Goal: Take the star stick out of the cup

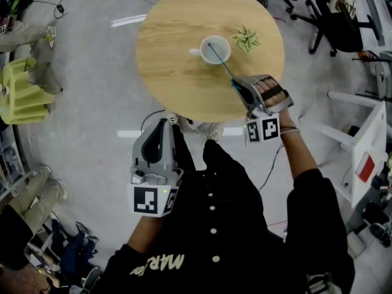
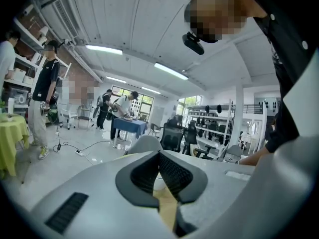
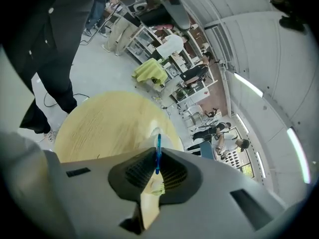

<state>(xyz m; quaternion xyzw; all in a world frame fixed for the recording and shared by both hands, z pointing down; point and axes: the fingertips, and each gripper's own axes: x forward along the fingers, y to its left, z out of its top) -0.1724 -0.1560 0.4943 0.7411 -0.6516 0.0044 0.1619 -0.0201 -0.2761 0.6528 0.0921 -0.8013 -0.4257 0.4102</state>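
Observation:
A white cup [image 1: 214, 49] stands near the middle of the round wooden table [image 1: 171, 72]. A thin blue star stick [image 1: 220, 63] leans out of it toward the table's near right edge. My right gripper [image 1: 237, 84] is at that edge, shut on the stick's outer end. In the right gripper view the blue stick [image 3: 158, 153] is pinched between the dark pads of the right gripper [image 3: 157, 166], with the table [image 3: 109, 128] beyond. My left gripper [image 1: 164, 124] hangs off the table near the person's body, its jaws together on nothing. The left gripper [image 2: 160, 171] points out into the room.
A small green heap [image 1: 246, 39] lies on the table right of the cup. Office chairs [image 1: 334, 17] stand at the back right and a white frame [image 1: 364, 139] at the right. Yellow-green stacked items [image 1: 21, 94] sit at the left. People [image 2: 45, 98] stand across the room.

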